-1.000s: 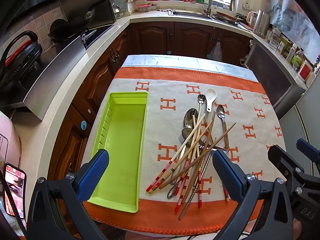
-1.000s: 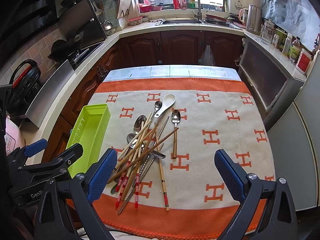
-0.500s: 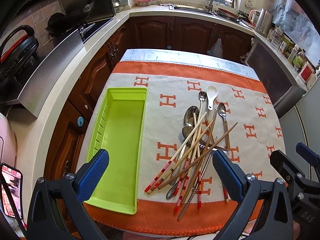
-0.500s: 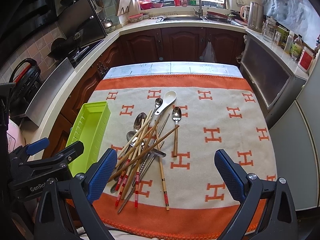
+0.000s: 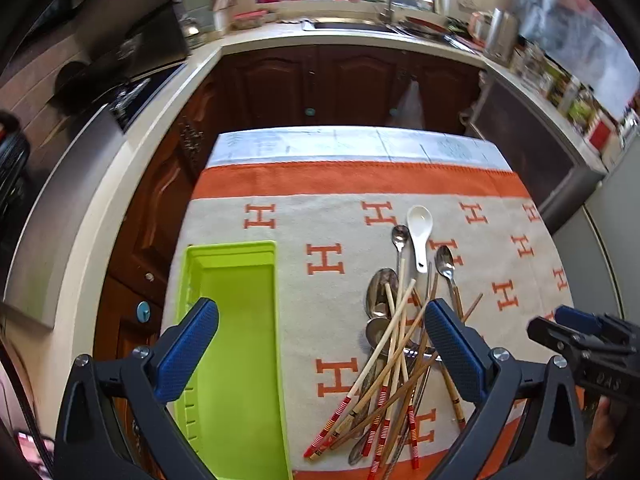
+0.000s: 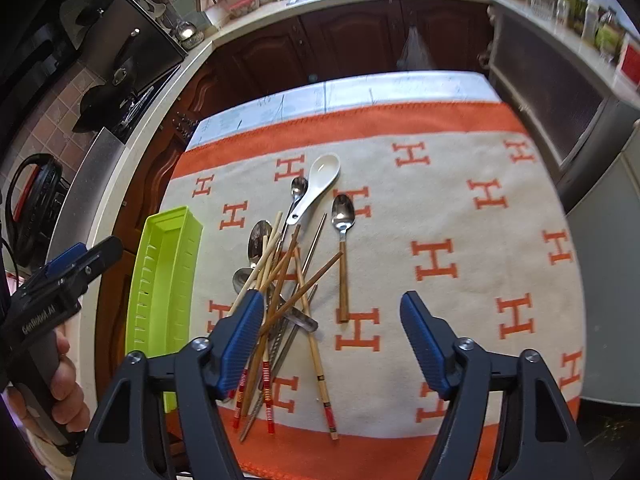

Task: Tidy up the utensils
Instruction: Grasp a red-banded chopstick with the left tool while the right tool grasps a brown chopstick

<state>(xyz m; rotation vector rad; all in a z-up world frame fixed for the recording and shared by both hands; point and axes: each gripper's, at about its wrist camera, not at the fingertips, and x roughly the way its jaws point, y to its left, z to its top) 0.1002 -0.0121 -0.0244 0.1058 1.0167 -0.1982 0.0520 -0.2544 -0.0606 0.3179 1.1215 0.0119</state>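
A heap of chopsticks point(image 5: 394, 364) point(image 6: 280, 280) and metal spoons lies on an orange-and-cream cloth point(image 5: 340, 220) point(image 6: 440, 200). A white ceramic spoon point(image 5: 419, 232) point(image 6: 316, 184) rests at its far end, and a wood-handled spoon point(image 6: 343, 252) lies to the right. An empty lime-green tray point(image 5: 236, 344) point(image 6: 166, 280) sits on the left. My left gripper point(image 5: 320, 352) hangs open above the gap between tray and heap. My right gripper point(image 6: 334, 340) hovers over the heap's near end, its jaws closing with nothing pressed between the pads.
The cloth covers a small table in a kitchen. Dark wood cabinets point(image 5: 340, 88) and a counter with a sink point(image 5: 348, 26) run along the far side. A stove point(image 6: 128, 108) stands to the left, an appliance point(image 6: 560, 120) to the right. A hand point(image 6: 64, 384) holds the left gripper.
Both grippers have moved forward and down toward the table. The right gripper's jaws have narrowed. The utensils and tray lie as before.
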